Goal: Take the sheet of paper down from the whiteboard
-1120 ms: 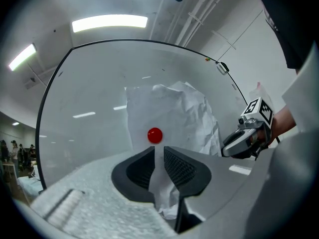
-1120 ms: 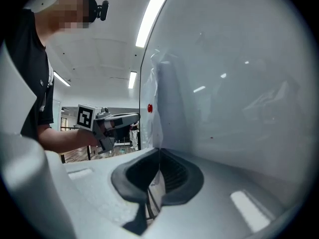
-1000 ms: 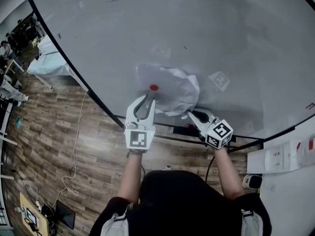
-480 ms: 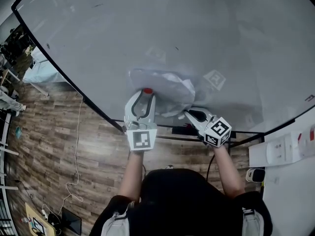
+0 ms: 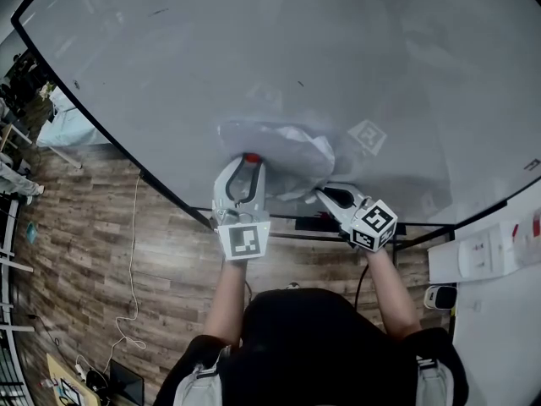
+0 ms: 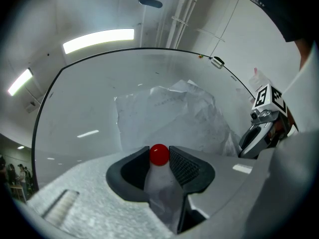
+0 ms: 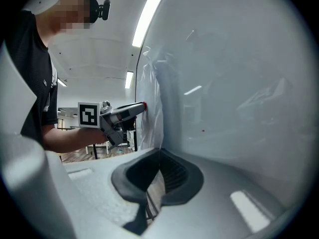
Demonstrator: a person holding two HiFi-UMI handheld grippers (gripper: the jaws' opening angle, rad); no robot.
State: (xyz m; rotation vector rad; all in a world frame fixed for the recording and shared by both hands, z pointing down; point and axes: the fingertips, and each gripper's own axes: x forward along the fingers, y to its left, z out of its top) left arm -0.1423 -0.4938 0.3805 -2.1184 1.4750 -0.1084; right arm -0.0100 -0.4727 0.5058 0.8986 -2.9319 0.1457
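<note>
Left tongs (image 5: 250, 167) are closed on the red magnet (image 5: 251, 157) that pins a crumpled sheet of paper (image 5: 283, 146) to the whiteboard (image 5: 355, 57), seen from the head view, while the right tongs (image 5: 322, 195) pinch the sheet's edge below and to the right of the magnet. In the left gripper view, the left tongs (image 6: 159, 158) squeeze the red magnet (image 6: 159, 154) between both pads, with the sheet of paper (image 6: 169, 113) bulging above it. In the right gripper view, the right tongs (image 7: 159, 158) are shut flat on a strip of the sheet of paper (image 7: 149, 83). The step likely calls for lifting the magnet straight off the board, with the right grip kept firm so the freed sheet neither drops nor tears.
</note>
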